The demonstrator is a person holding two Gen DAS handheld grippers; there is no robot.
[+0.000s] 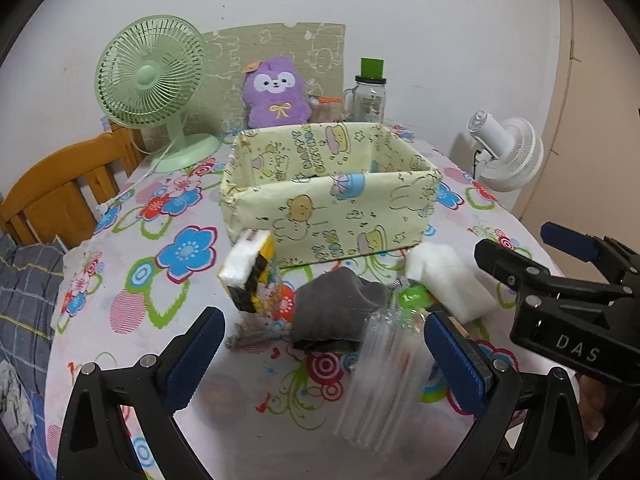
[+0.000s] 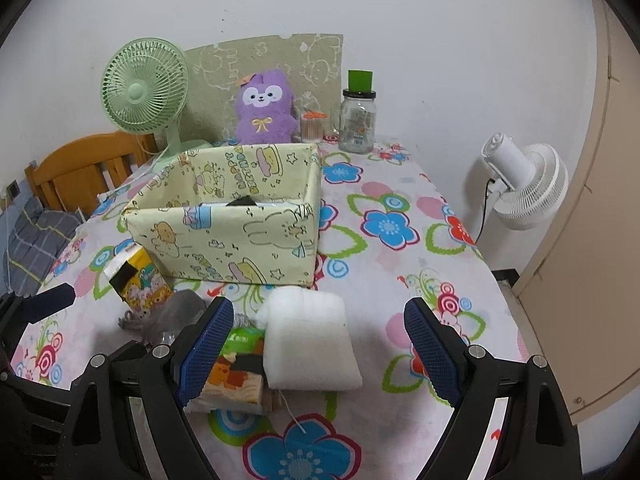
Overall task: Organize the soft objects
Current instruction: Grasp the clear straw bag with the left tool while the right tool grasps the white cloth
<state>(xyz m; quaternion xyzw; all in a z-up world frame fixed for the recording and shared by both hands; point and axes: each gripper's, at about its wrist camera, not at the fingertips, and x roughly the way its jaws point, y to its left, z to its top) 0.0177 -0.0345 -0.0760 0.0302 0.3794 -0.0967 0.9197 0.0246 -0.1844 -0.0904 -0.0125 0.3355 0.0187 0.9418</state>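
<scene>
Both tools, left tool and right tool, gape wide before the paper-wrapped box; a spongy white foam block lies on the flower-printed desk.

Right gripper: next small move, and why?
Probably ease forward and down to straddle the white foam block. The right gripper is open, the block sits loose between its fingers, and the box behind it is open-topped.

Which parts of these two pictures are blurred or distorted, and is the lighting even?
Left wrist view: the clear plastic packet in the foreground is smeared, and the yellow tissue pack is slightly soft. Right wrist view: mostly sharp, with the white foam block nearly washed out. Both views: fisheye bends the table edge; the light is soft and even.
</scene>
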